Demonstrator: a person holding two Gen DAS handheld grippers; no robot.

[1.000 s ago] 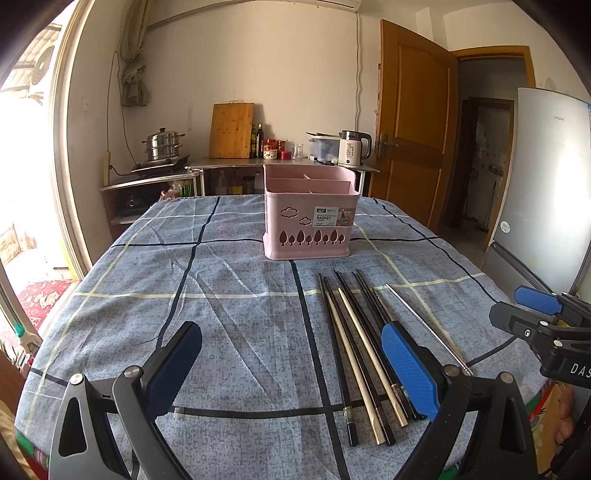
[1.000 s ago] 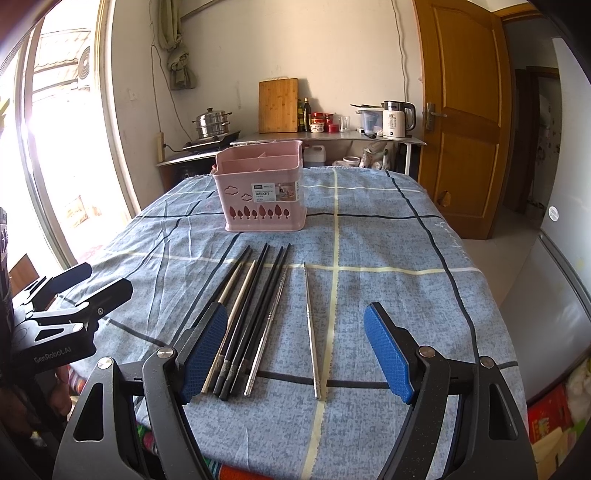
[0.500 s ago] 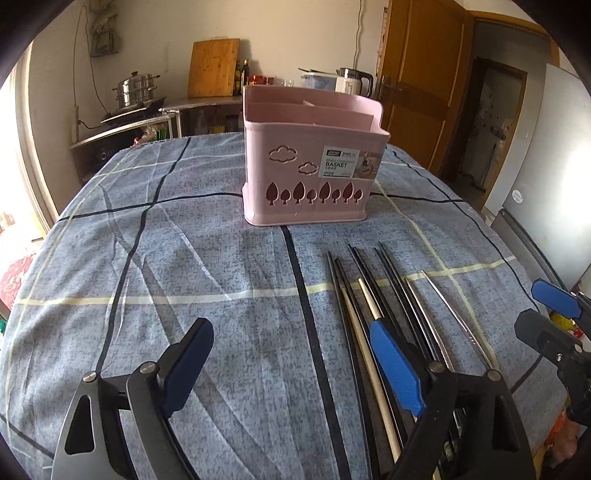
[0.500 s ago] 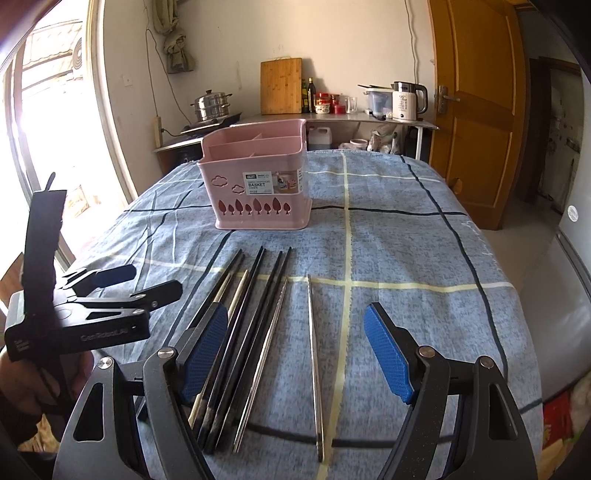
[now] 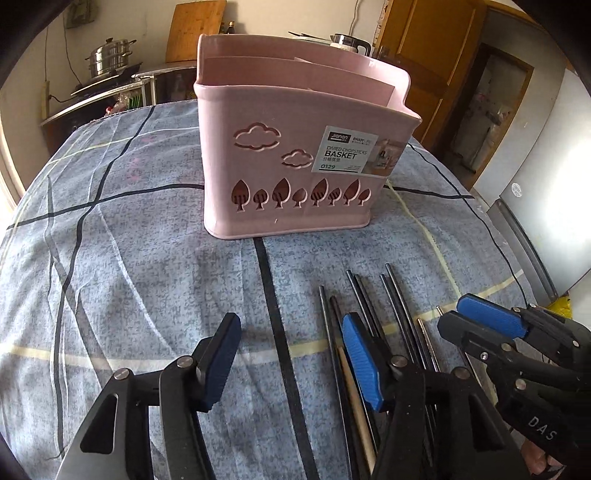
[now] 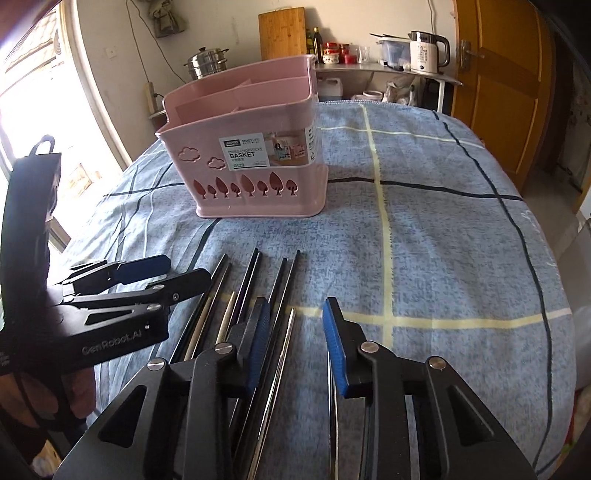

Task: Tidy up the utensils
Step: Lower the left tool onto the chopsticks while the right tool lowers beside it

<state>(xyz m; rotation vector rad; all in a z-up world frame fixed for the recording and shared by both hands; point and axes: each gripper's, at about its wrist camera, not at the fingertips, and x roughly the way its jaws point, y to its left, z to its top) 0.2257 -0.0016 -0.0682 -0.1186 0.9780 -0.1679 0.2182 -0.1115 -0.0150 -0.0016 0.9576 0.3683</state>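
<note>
A pink divided chopstick basket (image 5: pixel 295 155) (image 6: pixel 251 158) stands upright on the checked blue cloth. Several chopsticks, black, wooden and silver (image 5: pixel 369 306) (image 6: pixel 236 295), lie side by side in front of it. My left gripper (image 5: pixel 291 363) hovers low at their left edge. Its jaws are closing over bare cloth, and its right finger (image 5: pixel 360 363) is above the leftmost sticks. My right gripper (image 6: pixel 295 347) is also closing, with one silver chopstick (image 6: pixel 286 339) lying between its pads, untouched. Each gripper shows in the other's view: left gripper (image 6: pixel 188 269), right gripper (image 5: pixel 452 314).
The round table's edge drops off to the right near a grey fridge (image 5: pixel 546 206). Behind the table are a counter with a steel pot (image 6: pixel 205 62), a cutting board (image 6: pixel 282 33) and a kettle (image 6: pixel 424 51). A wooden door (image 6: pixel 498 85) stands at back right.
Both grippers have moved forward and down toward the chopsticks and basket, and both sets of jaws have narrowed. The right gripper now straddles a silver chopstick.
</note>
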